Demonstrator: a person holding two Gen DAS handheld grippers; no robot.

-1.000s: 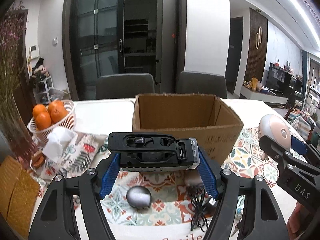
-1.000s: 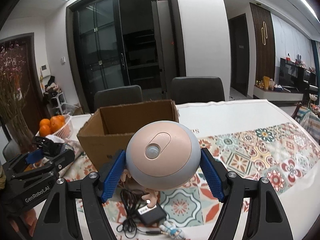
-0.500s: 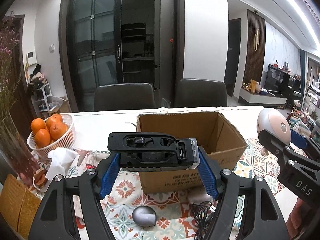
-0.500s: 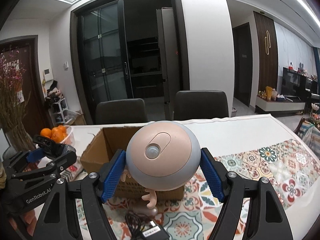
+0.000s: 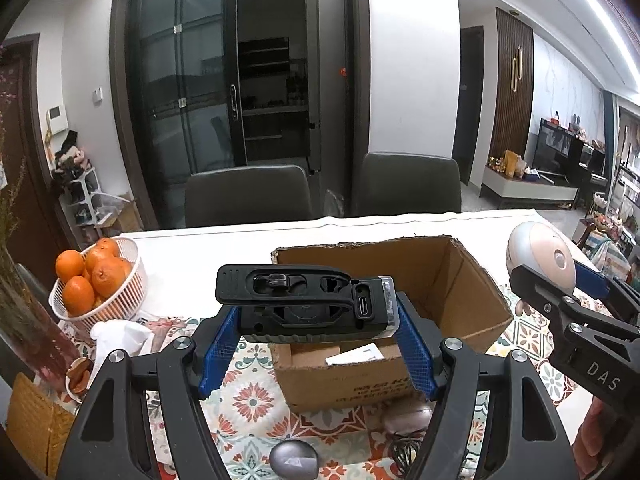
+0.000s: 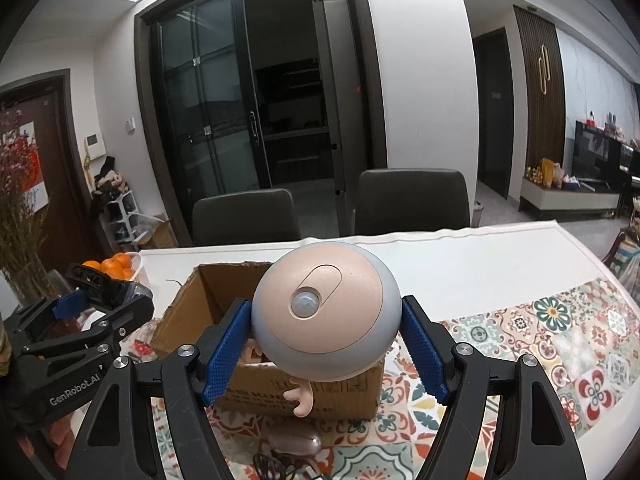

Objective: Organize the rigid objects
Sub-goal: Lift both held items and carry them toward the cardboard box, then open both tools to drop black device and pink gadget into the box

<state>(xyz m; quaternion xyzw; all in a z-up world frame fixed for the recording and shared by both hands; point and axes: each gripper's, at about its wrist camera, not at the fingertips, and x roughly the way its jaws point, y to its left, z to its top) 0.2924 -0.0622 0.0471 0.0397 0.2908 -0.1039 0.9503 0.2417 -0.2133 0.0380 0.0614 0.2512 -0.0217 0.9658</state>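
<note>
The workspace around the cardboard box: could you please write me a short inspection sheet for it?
Surface: table, white, with a patterned tile cloth on the near part.
Job's things: open cardboard box; black device; round pink-and-grey gadget; grey oval object on the cloth.
Clutter: white basket of oranges, crumpled tissue.
Grippers: left gripper jaws shut on the black device; right gripper jaws shut on the round gadget, both in front of the box.
Cables: black cable near the box.
Surroundings: two dark chairs, glass doors.
</note>
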